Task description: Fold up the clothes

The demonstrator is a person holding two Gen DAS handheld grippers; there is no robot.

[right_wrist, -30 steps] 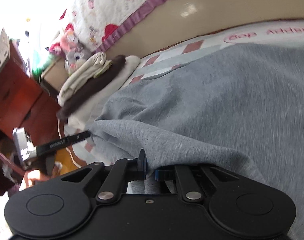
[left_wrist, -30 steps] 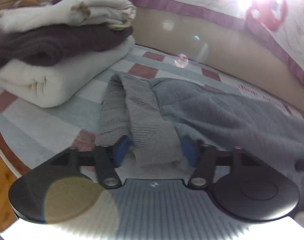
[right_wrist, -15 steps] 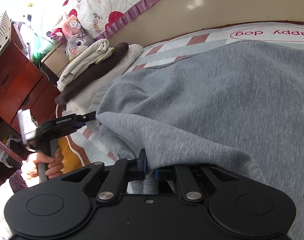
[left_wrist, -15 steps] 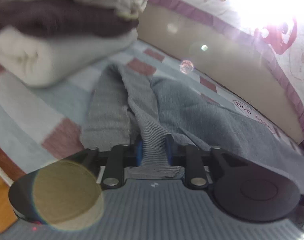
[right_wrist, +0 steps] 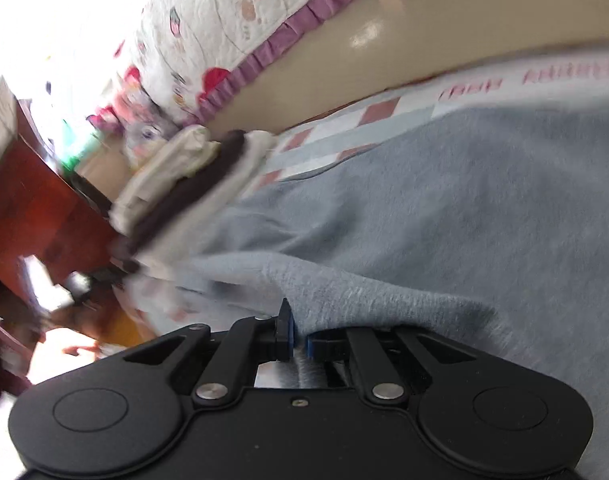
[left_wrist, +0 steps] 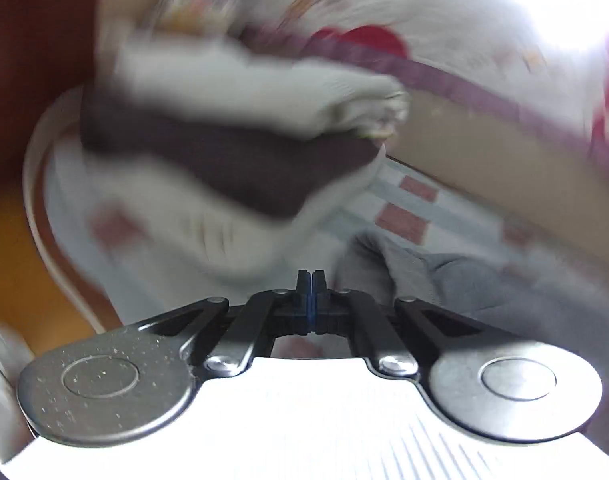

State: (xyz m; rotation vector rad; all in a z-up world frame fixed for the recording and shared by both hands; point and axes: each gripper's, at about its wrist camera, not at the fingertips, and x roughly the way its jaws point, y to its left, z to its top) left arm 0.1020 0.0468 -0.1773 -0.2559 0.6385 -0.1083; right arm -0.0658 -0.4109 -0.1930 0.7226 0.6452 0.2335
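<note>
A grey sweatshirt lies spread on the checked bed cover. My right gripper is shut on a raised fold of it at its near edge. In the blurred left wrist view the sweatshirt's ribbed end lies bunched just right of my left gripper. The left gripper's pads are pressed together with no cloth seen between them.
A stack of folded cream and dark brown clothes sits on the bed's left end, also seen in the right wrist view. A beige headboard with a quilted cover runs behind. A red-brown cabinet stands beyond the bed edge.
My left gripper closed on the ribbed end, then came off it, shut fully and swung left toward the stack. My right gripper kept its hold on the fold.
</note>
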